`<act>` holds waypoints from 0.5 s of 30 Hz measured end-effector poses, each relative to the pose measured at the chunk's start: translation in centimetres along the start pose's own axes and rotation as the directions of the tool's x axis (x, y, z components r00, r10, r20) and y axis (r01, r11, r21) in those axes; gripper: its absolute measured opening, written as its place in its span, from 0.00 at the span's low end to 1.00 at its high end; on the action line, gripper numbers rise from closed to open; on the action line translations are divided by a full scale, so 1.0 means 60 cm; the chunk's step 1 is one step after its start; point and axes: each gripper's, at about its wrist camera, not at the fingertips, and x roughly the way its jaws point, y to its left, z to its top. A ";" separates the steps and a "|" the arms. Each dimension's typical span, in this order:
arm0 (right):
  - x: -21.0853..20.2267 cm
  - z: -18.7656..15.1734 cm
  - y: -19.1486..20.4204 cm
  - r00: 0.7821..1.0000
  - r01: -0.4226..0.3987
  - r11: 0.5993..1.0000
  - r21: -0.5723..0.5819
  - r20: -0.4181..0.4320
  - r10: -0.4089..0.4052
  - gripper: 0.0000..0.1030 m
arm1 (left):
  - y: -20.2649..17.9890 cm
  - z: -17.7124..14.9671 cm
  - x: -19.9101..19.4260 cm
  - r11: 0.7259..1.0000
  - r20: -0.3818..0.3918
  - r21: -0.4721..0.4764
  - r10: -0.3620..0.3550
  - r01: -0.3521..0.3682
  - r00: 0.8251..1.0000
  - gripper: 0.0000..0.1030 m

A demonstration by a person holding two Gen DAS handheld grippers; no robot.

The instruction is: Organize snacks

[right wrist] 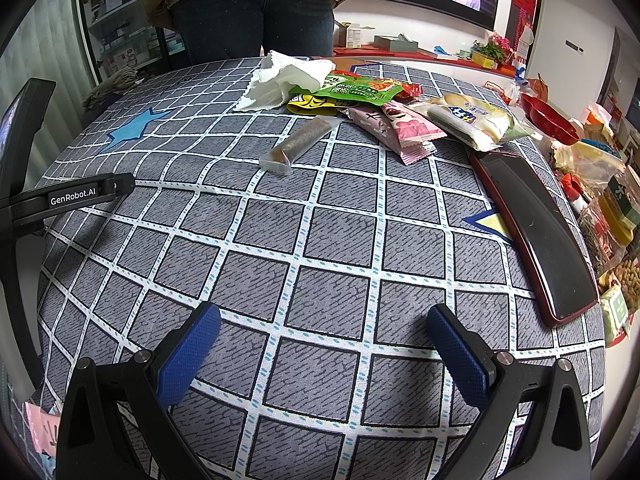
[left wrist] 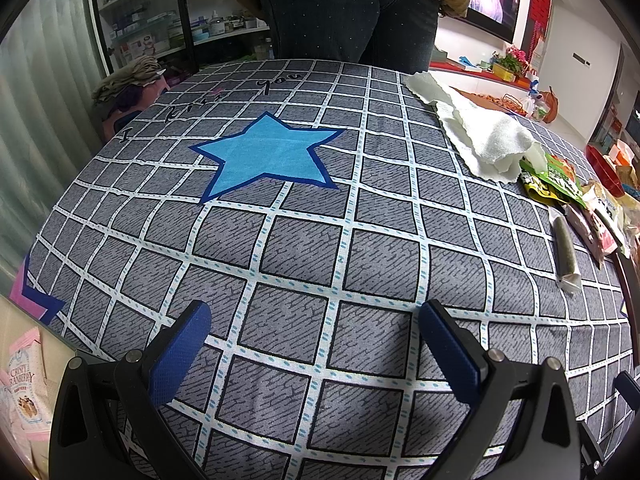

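A pile of snacks lies at the far side of the checked tablecloth [right wrist: 320, 240]: a green packet [right wrist: 352, 90], a yellow packet [right wrist: 312, 104], pink wrappers [right wrist: 404, 130], a white bread pack [right wrist: 472, 120] and a brown bar in clear wrap [right wrist: 298, 144] lying apart, nearest me. In the left wrist view the same pile [left wrist: 568, 188] sits at the right edge, with the brown bar [left wrist: 566, 252] beside it. My right gripper [right wrist: 322, 328] is open and empty, well short of the bar. My left gripper [left wrist: 314, 318] is open and empty over bare cloth.
A white paper towel [right wrist: 288, 76] lies behind the snacks. A dark red tray [right wrist: 536, 224] lies at the right, with a red bowl [right wrist: 552, 118] and more packets beyond. A person stands at the far edge [right wrist: 256, 20]. A pink cranberry box [left wrist: 22, 384] sits low left.
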 end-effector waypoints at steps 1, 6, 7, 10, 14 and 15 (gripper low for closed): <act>0.002 0.001 -0.002 1.000 0.000 1.000 0.000 0.000 0.000 1.00 | 0.000 0.000 0.000 1.000 0.000 0.000 0.000 0.000 1.000 1.00; 0.001 0.000 0.000 1.000 0.001 1.000 0.000 0.000 -0.001 1.00 | 0.000 0.000 0.003 1.000 0.000 0.000 0.000 0.000 1.000 1.00; 0.002 0.001 -0.002 1.000 0.001 1.000 -0.001 0.000 -0.001 1.00 | 0.000 0.000 0.003 1.000 0.000 0.000 0.000 0.000 1.000 1.00; 0.003 0.002 -0.002 1.000 0.001 1.000 -0.001 0.000 -0.001 1.00 | 0.000 0.000 0.003 1.000 0.000 0.000 0.000 0.000 1.000 1.00; 0.002 0.001 -0.002 1.000 0.001 1.000 -0.001 0.000 -0.001 1.00 | 0.000 0.000 0.000 1.000 0.000 -0.001 0.000 0.000 1.000 1.00; 0.001 0.001 -0.001 1.000 0.001 1.000 -0.001 0.000 -0.001 1.00 | 0.000 0.000 0.003 1.000 0.000 0.000 0.000 0.000 1.000 1.00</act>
